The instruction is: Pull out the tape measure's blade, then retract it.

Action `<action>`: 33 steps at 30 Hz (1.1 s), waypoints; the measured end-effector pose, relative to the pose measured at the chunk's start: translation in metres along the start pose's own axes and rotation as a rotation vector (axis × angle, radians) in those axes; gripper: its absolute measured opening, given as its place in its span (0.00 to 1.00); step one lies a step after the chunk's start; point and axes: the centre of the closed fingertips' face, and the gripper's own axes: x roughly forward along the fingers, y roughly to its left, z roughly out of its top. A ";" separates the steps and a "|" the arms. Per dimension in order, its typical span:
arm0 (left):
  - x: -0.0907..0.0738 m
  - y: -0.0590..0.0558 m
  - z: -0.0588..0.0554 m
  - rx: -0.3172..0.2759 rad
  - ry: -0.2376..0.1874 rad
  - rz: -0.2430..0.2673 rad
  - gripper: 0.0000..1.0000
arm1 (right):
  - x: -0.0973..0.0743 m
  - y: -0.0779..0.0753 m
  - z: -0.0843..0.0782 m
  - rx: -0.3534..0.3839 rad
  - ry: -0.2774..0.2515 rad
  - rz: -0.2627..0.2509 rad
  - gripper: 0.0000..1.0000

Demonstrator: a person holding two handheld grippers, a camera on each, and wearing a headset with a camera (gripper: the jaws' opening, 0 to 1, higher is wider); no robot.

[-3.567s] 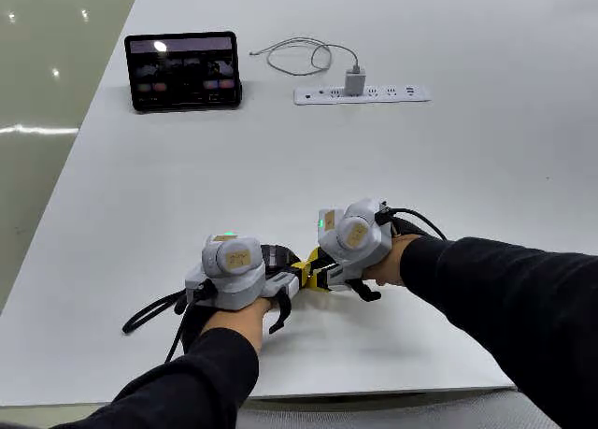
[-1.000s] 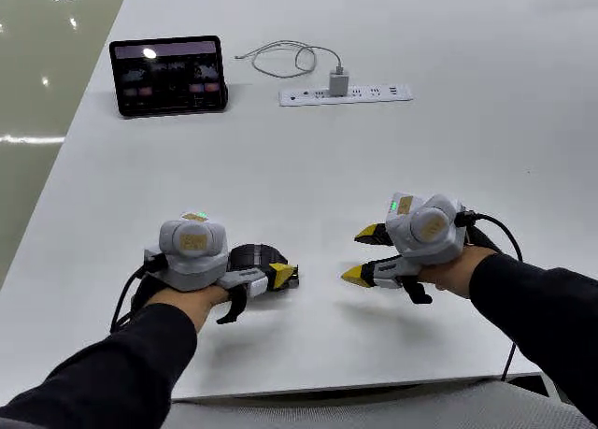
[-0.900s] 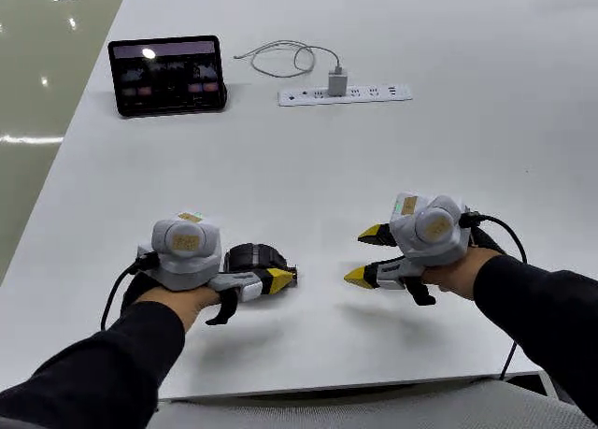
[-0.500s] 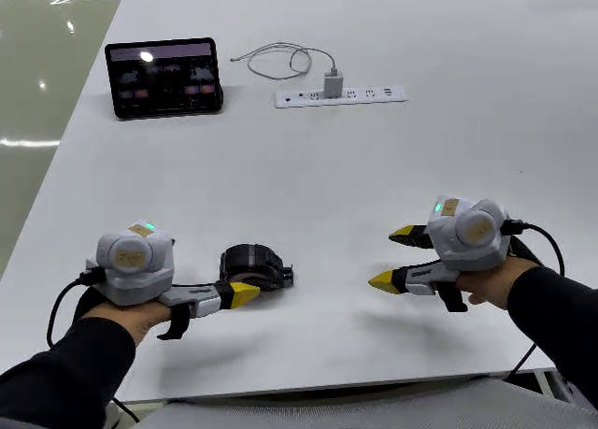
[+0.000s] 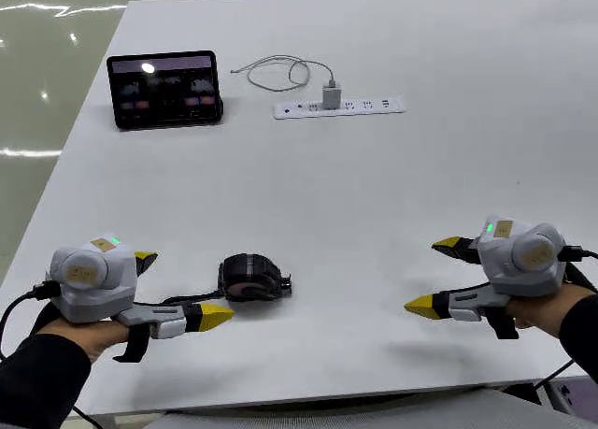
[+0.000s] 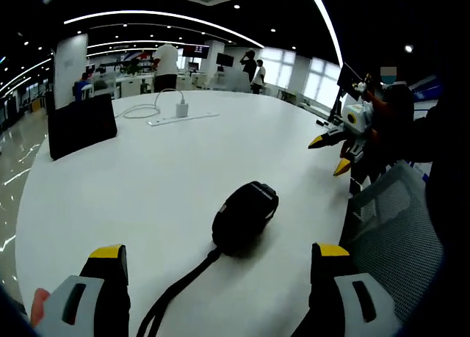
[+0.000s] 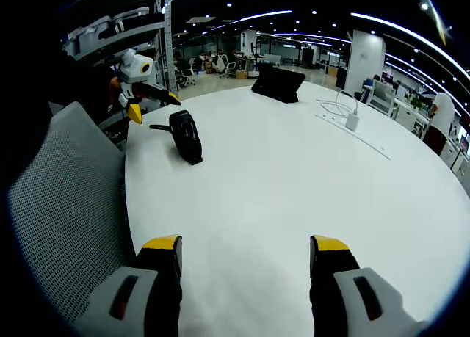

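A white counter (image 5: 374, 195) bears a black tape measure (image 5: 250, 278) near its front edge. Far back stand a dark tablet (image 5: 165, 89) and a white power strip (image 5: 341, 107) with charger (image 5: 331, 96) and looped cable (image 5: 276, 72).

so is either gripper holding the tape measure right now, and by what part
Nothing is held. The left gripper and the right gripper both have open, empty jaws. The tape measure lies on the table, apart from both.
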 end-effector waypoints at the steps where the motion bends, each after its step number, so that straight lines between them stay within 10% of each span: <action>1: -0.001 -0.001 0.000 0.011 -0.011 -0.005 1.00 | -0.003 -0.001 -0.002 0.005 -0.003 -0.001 0.68; 14: -0.011 0.006 -0.015 -0.039 0.017 0.021 1.00 | -0.046 -0.015 -0.043 0.069 0.035 -0.051 0.84; 20: -0.029 0.018 -0.004 -0.030 -0.020 0.051 1.00 | -0.065 -0.014 -0.046 0.070 0.044 -0.072 0.99; 33: -0.052 0.029 -0.015 -0.041 0.004 0.071 1.00 | -0.089 -0.018 -0.061 0.115 0.020 -0.120 1.00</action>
